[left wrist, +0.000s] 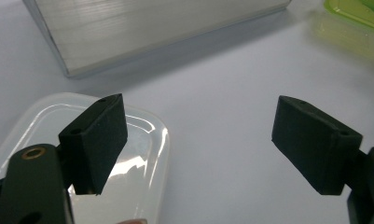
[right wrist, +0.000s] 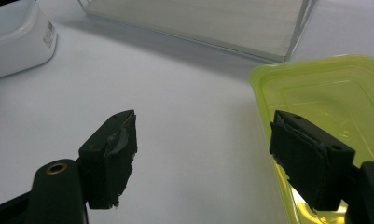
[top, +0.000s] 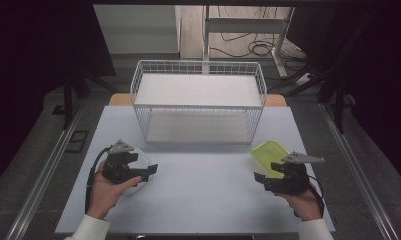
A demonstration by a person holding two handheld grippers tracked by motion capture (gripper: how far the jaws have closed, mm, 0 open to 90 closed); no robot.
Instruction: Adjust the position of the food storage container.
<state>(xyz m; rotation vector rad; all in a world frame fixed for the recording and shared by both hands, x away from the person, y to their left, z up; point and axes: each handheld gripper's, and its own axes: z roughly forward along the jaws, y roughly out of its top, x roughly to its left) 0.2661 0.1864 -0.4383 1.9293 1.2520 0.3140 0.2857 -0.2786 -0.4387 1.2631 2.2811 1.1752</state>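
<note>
A clear white-rimmed container [top: 143,159] [left wrist: 40,121] lies on the table's left side. My left gripper [top: 147,172] [left wrist: 198,116] hovers over its right edge, open, with one jaw above the rim and the other above bare table. On the right lies a yellow-green translucent container [top: 268,151] [right wrist: 329,88]. My right gripper [top: 265,171] [right wrist: 204,126] is open at that container's near left edge, one jaw over it and one over the table. Nothing is held between either pair of jaws.
A white wire rack [top: 198,100] with two shelf levels stands at the back middle of the pale table [top: 203,190]. Its lower shelf [left wrist: 152,28] [right wrist: 198,18] lies ahead of both grippers. Dark floor, rails and cables surround the table.
</note>
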